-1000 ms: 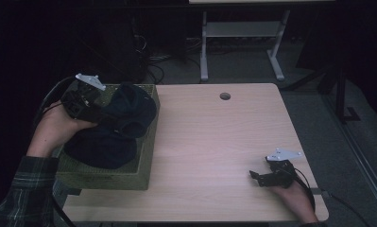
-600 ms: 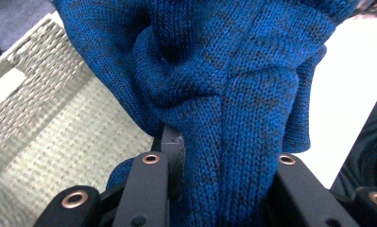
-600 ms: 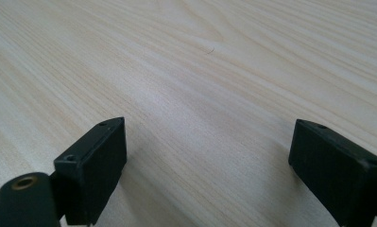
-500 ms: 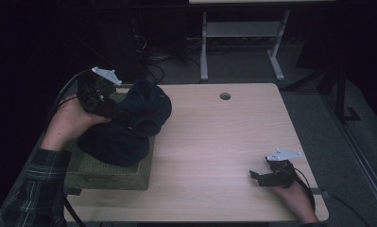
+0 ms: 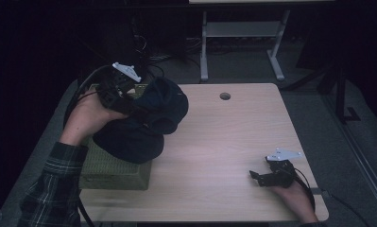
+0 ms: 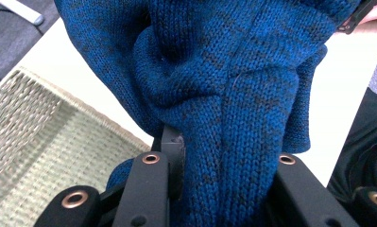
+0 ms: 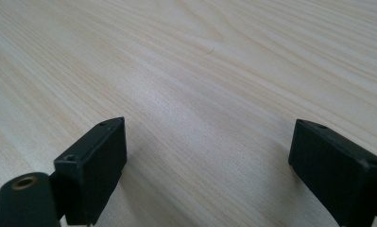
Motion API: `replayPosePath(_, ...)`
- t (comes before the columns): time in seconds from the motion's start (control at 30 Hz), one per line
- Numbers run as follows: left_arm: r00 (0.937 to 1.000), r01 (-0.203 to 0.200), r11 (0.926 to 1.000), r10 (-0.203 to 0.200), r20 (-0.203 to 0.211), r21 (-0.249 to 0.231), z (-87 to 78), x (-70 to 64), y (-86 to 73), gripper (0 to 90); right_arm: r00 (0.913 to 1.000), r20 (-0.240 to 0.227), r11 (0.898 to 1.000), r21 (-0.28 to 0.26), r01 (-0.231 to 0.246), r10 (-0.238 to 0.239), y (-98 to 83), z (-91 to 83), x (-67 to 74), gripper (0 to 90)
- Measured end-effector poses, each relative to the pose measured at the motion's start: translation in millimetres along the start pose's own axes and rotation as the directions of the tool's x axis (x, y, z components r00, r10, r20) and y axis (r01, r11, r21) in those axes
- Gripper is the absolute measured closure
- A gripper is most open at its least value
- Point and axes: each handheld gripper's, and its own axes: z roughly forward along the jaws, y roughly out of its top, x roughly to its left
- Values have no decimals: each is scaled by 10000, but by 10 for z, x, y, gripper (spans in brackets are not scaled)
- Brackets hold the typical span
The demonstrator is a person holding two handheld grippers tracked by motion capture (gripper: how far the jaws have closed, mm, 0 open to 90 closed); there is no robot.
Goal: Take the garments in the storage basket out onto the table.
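A dark blue knitted garment (image 5: 148, 120) hangs bunched from my left gripper (image 5: 129, 106) above the olive woven basket (image 5: 110, 165) at the table's left. In the left gripper view the blue knit (image 6: 233, 94) is squeezed thick between the two black jaws, so that gripper is shut on it, with the basket's weave (image 6: 39, 151) below. Near the table's front right edge my right gripper (image 5: 259, 177) rests low over the wood, jaws wide apart. The right gripper view has bare tabletop (image 7: 200, 94) between its fingers (image 7: 94, 165).
The light wooden table (image 5: 224, 142) has a round cable hole (image 5: 225, 96) near its far edge. A metal frame stand (image 5: 238, 42) rises behind the table. Dark floor and cables lie beyond the far left corner.
My left gripper has lifted the blue garment up out of the basket and carried it away from the person and to the right. The right gripper has stayed where it was.
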Motion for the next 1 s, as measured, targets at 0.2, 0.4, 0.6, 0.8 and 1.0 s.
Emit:
replayPosePath(0.2, 9994, -177, 9998, 179, 291, -56, 110, -69, 141, 702, 10000, -1, 10000, 4, -7, 7, 0, 0, 0, 117)
replayPosePath(0.4, 9977, -380, 9993, 380, 559, -22, 244, -139, 277, 702, 9999, 84, 10000, 40, -59, 59, 1, 1, -4, 106)
replayPosePath(0.6, 9958, -535, 9986, 533, 740, 5, 382, -218, 405, 702, 9999, 104, 10000, 30, -34, 34, 0, 1, -6, 106)
replayPosePath(0.8, 9941, -682, 9977, 678, 850, 18, 494, -285, 510, 703, 9999, 111, 10000, 32, -82, 82, 1, 1, -4, 108)
replayPosePath(1.0, 9915, -795, 9968, 784, 1040, 68, 667, -378, 610, 703, 10000, 67, 10000, -38, -67, 67, -2, -3, -1, 131)
